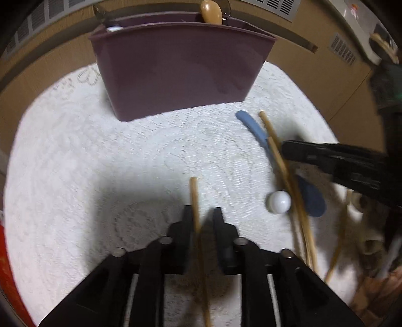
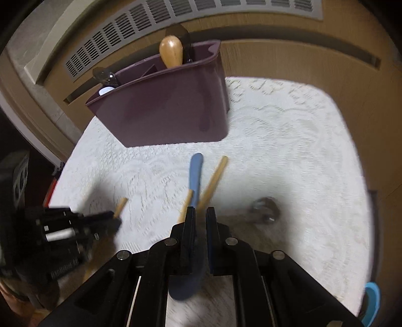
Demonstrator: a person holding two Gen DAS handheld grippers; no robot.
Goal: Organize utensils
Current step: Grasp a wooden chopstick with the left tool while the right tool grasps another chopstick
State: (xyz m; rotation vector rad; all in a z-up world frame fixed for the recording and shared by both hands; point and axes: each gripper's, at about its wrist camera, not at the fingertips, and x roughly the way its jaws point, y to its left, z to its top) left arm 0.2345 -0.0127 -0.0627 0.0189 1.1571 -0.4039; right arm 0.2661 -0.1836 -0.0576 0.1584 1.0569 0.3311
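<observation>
Purple plastic forms the organizer (image 1: 176, 73), a smooth slant-walled bin standing at the far side of a white lace-patterned cloth (image 1: 88, 163). A rounded wooden handle (image 1: 211, 11) and a clear spoon bowl (image 2: 103, 75) rise above its rim, and an inner divider shows in the right wrist view.

The left gripper (image 1: 203, 213) has its black fingers partly closed around 1 bamboo chopstick (image 1: 194, 201), which lies against the left finger with a gap to the other; its long axis runs straight ahead toward the organizer.

The right gripper (image 2: 200, 213) is clamped on a blue spoon (image 2: 195, 173), whose flat handle points forward at the organizer and whose darker bowl hangs beneath the fingers. 2 more chopsticks (image 2: 213, 181) run alongside it, angled forward and slightly right; whether they are pinched too, I cannot tell.

A white ball (image 1: 279, 202) lies just beside those sticks. No legible writing shows; motion blur softens everything.
</observation>
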